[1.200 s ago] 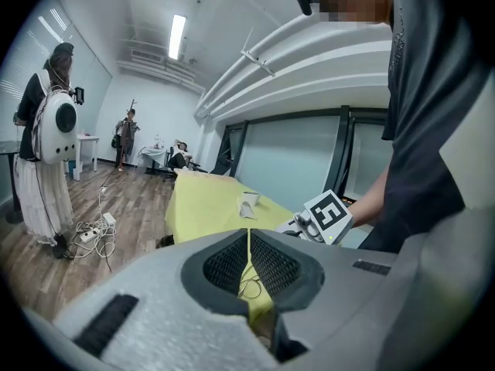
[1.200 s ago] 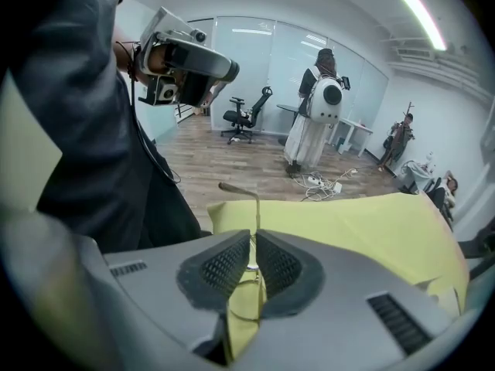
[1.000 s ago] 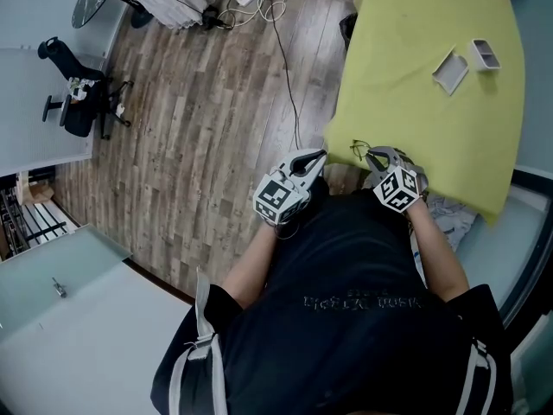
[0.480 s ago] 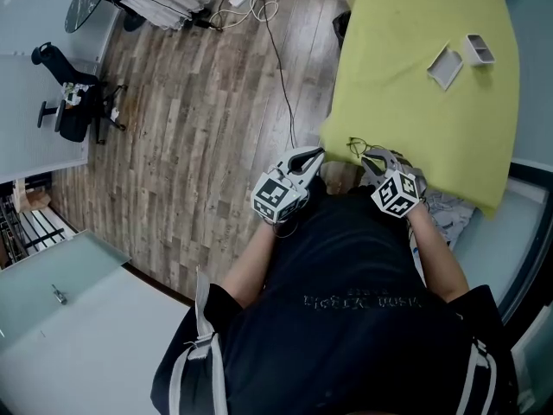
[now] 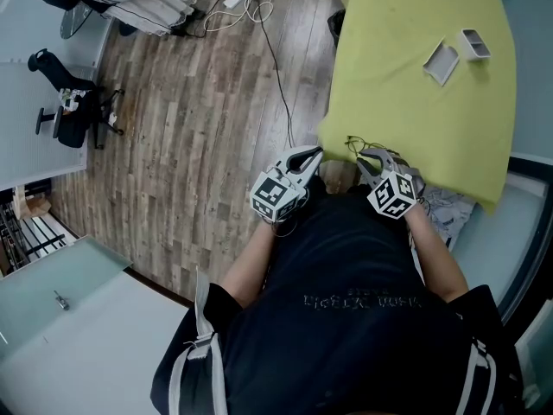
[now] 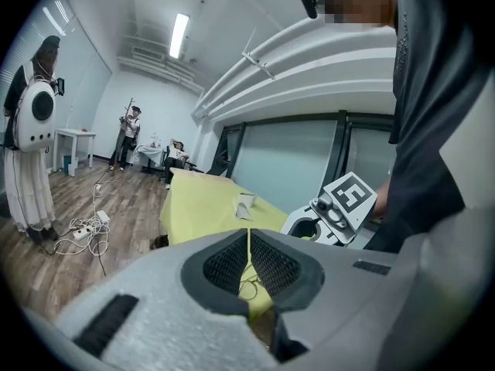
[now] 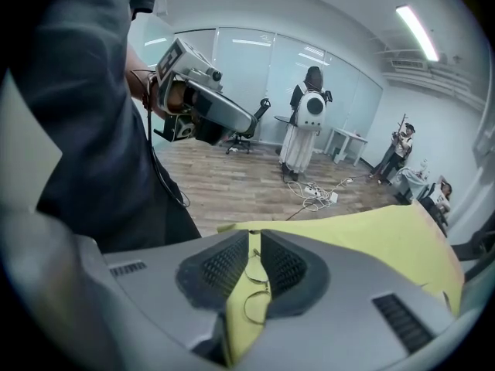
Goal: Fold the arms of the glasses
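Fingers of the left gripper (image 6: 247, 244) are clenched to a hairline slit with nothing between them. They hover off the tabletop's (image 5: 415, 102) corner, at 9 o'clock from the glasses (image 5: 356, 143). The glasses sit at the yellow tabletop's 7 o'clock corner, between the right gripper's (image 7: 254, 246) fingers, which have eased slightly apart and look released. A second ago one arm stood up past these fingers. It no longer shows, so I judge that arm folded down; the other arm's state I cannot tell.

Wood floor (image 5: 199, 102), glass walls (image 7: 255, 60) (ceiling strip-light (image 6: 177, 35)).
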The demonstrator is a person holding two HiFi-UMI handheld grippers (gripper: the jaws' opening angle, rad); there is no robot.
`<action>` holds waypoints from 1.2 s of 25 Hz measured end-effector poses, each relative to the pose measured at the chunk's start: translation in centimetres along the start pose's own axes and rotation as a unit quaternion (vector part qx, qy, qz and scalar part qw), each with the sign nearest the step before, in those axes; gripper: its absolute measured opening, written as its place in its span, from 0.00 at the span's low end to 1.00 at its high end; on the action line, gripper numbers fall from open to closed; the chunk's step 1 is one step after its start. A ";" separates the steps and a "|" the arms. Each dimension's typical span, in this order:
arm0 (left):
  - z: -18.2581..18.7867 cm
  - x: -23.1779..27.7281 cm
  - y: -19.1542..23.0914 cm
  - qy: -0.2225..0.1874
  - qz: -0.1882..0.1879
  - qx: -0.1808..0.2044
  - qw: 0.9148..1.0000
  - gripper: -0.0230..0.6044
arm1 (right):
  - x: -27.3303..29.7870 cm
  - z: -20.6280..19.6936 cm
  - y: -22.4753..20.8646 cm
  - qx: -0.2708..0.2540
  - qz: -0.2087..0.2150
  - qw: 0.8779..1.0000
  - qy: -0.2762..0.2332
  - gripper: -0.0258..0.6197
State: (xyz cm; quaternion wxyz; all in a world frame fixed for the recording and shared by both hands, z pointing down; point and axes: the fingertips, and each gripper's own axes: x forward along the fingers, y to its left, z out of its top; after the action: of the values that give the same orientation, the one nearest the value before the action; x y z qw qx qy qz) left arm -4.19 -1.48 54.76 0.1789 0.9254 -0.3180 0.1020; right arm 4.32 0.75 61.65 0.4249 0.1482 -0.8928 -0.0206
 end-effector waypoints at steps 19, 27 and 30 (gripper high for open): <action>-0.1 0.4 0.1 0.006 -0.011 0.003 1.000 0.08 | -0.1 -0.2 -1.3 0.010 -0.049 0.999 -0.008 0.09; -0.1 0.6 -0.7 0.016 -0.023 0.010 1.000 0.08 | -0.7 -1.8 -1.2 0.044 -0.052 0.998 -0.002 0.09; 0.2 0.8 -0.8 0.016 -0.023 0.009 1.000 0.08 | -1.1 -2.3 -1.5 0.048 -0.054 0.997 0.001 0.09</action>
State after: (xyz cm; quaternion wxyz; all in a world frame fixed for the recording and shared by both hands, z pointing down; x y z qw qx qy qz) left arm -3.09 -1.42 54.65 0.1778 0.9323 -0.2928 0.1160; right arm 7.11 -0.18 62.05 0.4169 0.2166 -0.8828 -0.0007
